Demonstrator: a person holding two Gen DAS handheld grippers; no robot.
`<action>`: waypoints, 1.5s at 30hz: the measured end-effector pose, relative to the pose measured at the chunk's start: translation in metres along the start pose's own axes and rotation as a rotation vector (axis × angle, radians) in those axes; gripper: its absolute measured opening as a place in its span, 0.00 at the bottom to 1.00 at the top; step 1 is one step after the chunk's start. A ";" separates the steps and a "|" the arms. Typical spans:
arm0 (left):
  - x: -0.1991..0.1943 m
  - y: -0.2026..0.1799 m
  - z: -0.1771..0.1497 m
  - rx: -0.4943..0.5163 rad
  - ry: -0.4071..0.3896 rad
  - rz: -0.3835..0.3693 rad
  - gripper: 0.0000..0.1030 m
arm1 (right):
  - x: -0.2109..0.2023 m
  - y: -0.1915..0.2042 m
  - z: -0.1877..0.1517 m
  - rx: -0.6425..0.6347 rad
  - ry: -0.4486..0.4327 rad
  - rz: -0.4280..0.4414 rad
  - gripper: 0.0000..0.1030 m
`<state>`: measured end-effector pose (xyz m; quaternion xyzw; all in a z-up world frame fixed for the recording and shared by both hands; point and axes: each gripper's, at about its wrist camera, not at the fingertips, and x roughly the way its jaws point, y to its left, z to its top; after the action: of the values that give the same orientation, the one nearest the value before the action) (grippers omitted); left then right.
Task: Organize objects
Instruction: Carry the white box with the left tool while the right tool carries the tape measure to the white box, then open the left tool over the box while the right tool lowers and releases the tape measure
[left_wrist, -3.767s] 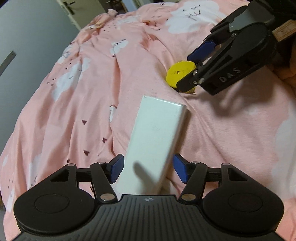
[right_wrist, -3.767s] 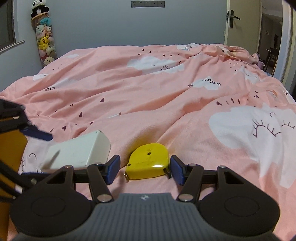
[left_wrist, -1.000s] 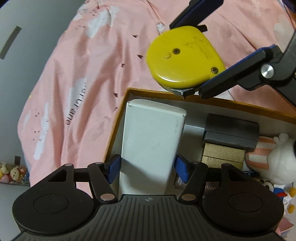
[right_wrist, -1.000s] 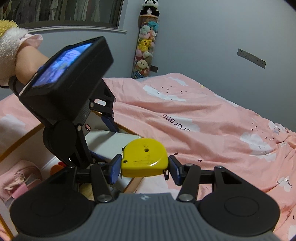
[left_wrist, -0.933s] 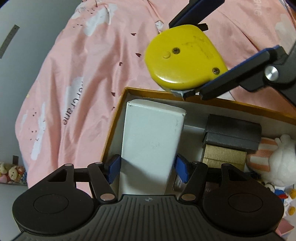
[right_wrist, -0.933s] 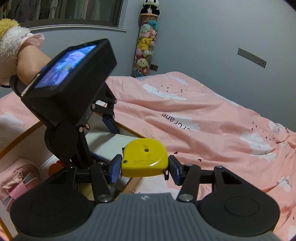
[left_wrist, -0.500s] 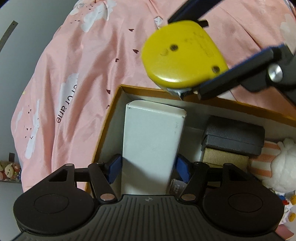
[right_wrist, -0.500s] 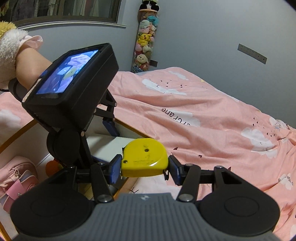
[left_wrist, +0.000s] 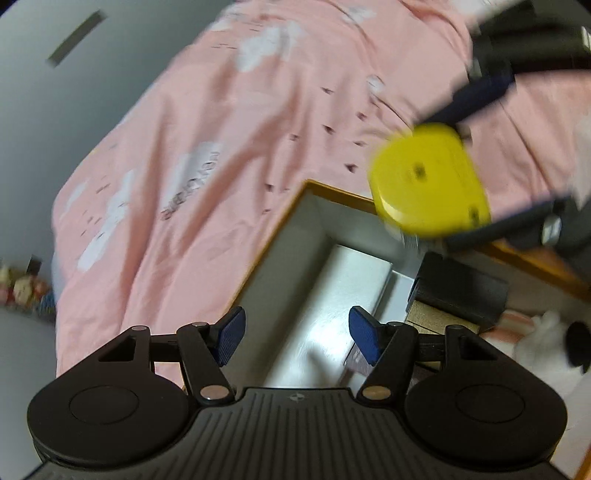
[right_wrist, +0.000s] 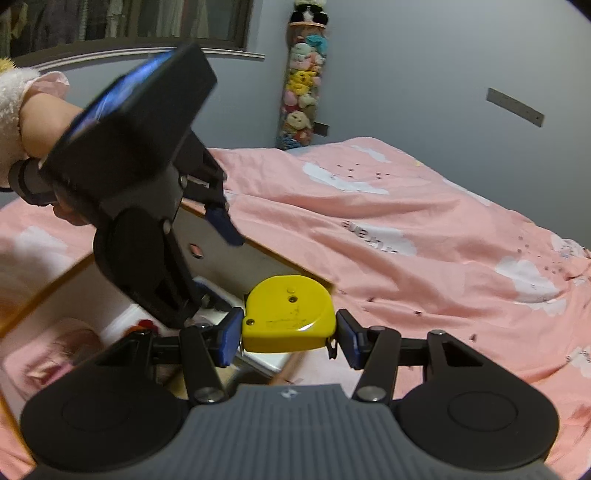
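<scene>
A white rectangular box (left_wrist: 332, 314) lies inside the orange-rimmed storage box (left_wrist: 291, 206) at its left corner. My left gripper (left_wrist: 295, 338) is open above it, its pads apart from the box's sides. My right gripper (right_wrist: 288, 338) is shut on a yellow tape measure (right_wrist: 290, 314) and holds it over the storage box's far rim; it also shows in the left wrist view (left_wrist: 428, 184), blurred. The left gripper's body (right_wrist: 147, 221) fills the left of the right wrist view.
The storage box also holds dark and gold small boxes (left_wrist: 454, 299), a white plush toy (left_wrist: 543, 343) and a pink pouch (right_wrist: 48, 354). A pink cloud-print duvet (right_wrist: 406, 236) covers the bed around it. Grey walls and hanging plush toys (right_wrist: 301, 96) stand behind.
My left gripper has opened, let go of the white box in the storage box and drawn back. My right gripper has carried the tape measure closer over the storage box's rim.
</scene>
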<state>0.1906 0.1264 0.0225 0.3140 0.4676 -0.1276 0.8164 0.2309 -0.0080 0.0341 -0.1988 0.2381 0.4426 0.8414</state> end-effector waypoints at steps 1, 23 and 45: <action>-0.008 0.003 -0.005 -0.038 -0.001 0.011 0.74 | 0.000 0.004 0.001 -0.001 0.001 0.017 0.54; -0.055 0.047 -0.102 -1.060 -0.026 0.347 0.74 | 0.098 0.111 0.019 -0.091 0.132 0.231 0.54; -0.036 0.041 -0.130 -1.185 -0.073 0.321 0.76 | 0.135 0.113 0.008 -0.189 0.243 0.175 0.54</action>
<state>0.1028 0.2372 0.0213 -0.1312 0.3775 0.2681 0.8766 0.2052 0.1441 -0.0513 -0.3079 0.3118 0.5072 0.7422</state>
